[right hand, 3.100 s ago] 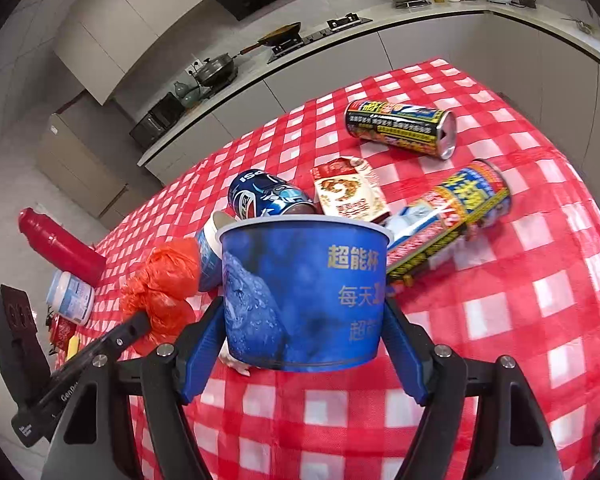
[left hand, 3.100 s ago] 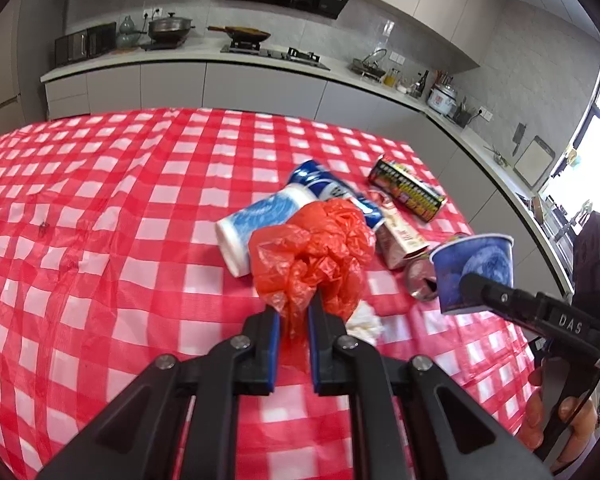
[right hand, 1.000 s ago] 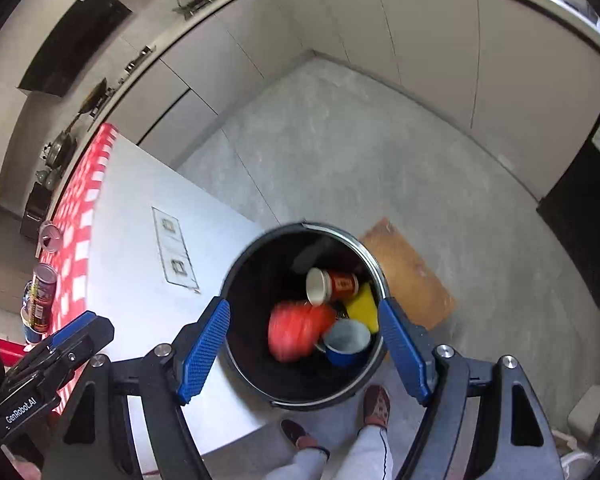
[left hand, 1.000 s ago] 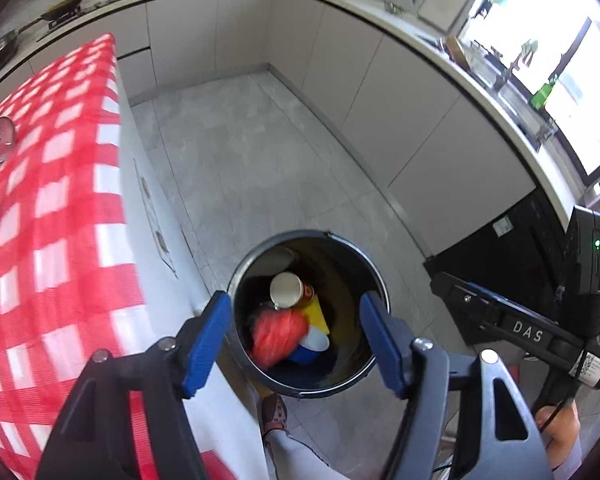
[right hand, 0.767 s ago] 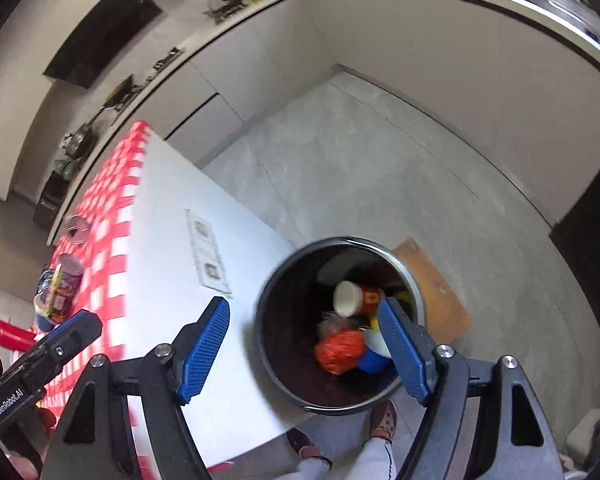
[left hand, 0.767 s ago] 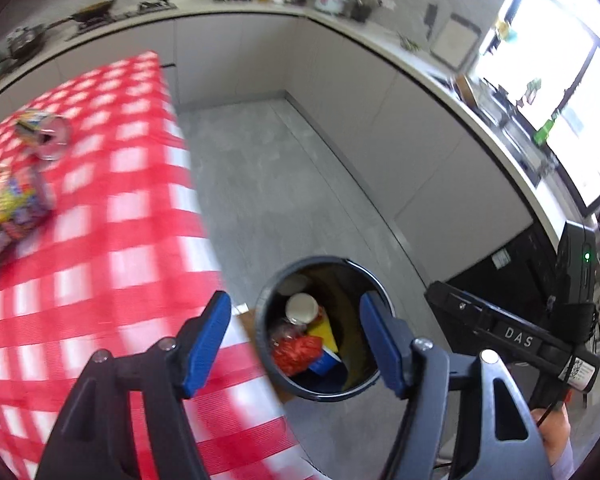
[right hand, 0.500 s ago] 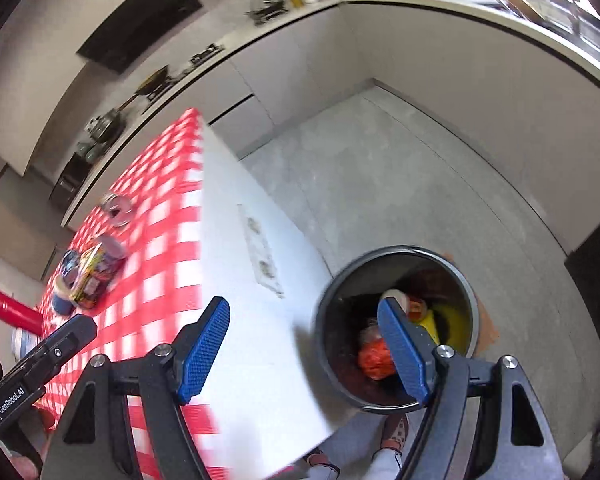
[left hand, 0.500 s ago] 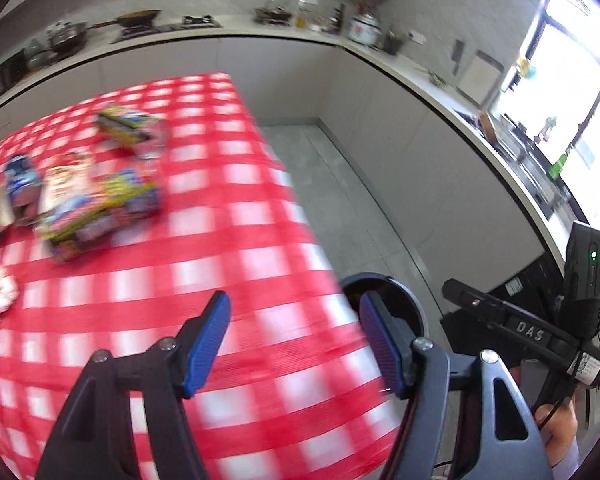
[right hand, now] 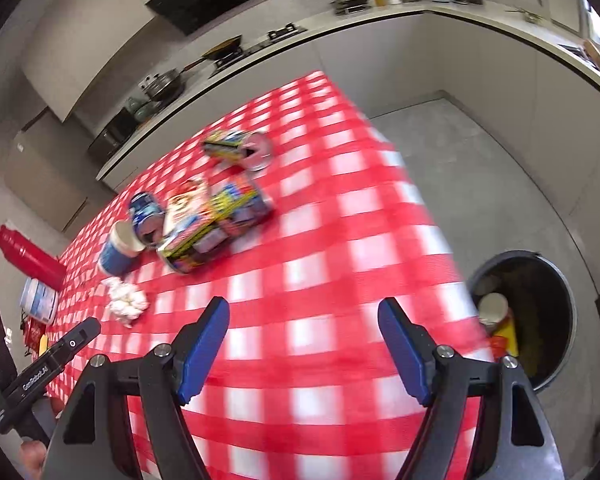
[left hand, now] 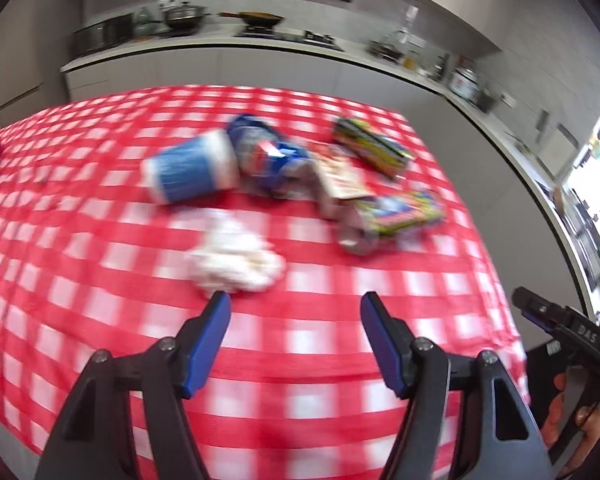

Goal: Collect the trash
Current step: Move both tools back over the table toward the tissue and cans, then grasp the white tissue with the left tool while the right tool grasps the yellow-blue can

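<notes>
Left gripper [left hand: 295,303]: sitting at the lower centre of the left wrist view, blue-padded jaws standing apart with nothing between them, over the red-and-white checked tablecloth [left hand: 100,288]. Right gripper [right hand: 303,308]: occupying the lower centre of the right wrist view, jaws likewise standing apart and carrying nothing. Trash lying on the cloth, all motion-blurred: crumpled white tissue [left hand: 236,258] just above the left fingertip, middle of the frame; blue paper cup [left hand: 190,170] lying on its side at upper centre-left; crushed blue can [left hand: 266,158] touching it on the right; small printed carton [left hand: 338,178] beside that; yellow-labelled can [left hand: 394,214] lying at centre-right; a second yellow-labelled can [left hand: 370,146] lying apart, toward the upper right. Round black bin [right hand: 560,340]: standing on the grey floor at the right edge of the right wrist view, beside the table, holding a paper cup and yellow and red scraps. Red bottle [right hand: 24,256]: lying at the left edge of that view.
</notes>
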{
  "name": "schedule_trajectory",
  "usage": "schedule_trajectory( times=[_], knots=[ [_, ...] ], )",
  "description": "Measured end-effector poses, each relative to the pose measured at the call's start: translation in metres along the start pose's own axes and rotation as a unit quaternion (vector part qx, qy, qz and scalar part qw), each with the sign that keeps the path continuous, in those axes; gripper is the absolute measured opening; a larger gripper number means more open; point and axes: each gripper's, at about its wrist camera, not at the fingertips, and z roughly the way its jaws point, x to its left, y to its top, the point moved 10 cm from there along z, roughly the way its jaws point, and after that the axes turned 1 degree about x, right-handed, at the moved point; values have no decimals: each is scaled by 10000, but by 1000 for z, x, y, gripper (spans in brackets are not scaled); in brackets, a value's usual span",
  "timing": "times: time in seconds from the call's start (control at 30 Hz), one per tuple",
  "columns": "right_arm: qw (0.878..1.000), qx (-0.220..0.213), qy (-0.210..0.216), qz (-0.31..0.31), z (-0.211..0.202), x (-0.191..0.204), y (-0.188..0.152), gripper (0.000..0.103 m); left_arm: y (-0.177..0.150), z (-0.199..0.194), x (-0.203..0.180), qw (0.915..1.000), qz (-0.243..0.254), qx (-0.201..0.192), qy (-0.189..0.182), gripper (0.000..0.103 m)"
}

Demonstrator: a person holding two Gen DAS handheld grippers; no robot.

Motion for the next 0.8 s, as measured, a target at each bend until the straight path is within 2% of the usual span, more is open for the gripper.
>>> schedule_trajectory(
  times=[0.13,0.27,0.47,0.57,0.8],
  knots=[
    [9998,117,80,-104,17,36,-2,78,4,4,33,9998,-170,34,114,69],
    [9994,189,96,-259,29,55,4,78,5,14,45,9997,-185,89,135,69],
    [9983,290,285,-410,48,61,21,78,8,35,41,9993,-234,275,124,69],
    [9979,360,411,-347,57,60,27,78,13,46,38,9991,-103,319,278,69],
    [9979,403,407,-310,66,51,34,78,10,67,39,9976,-67,554,400,69]
  ],
)
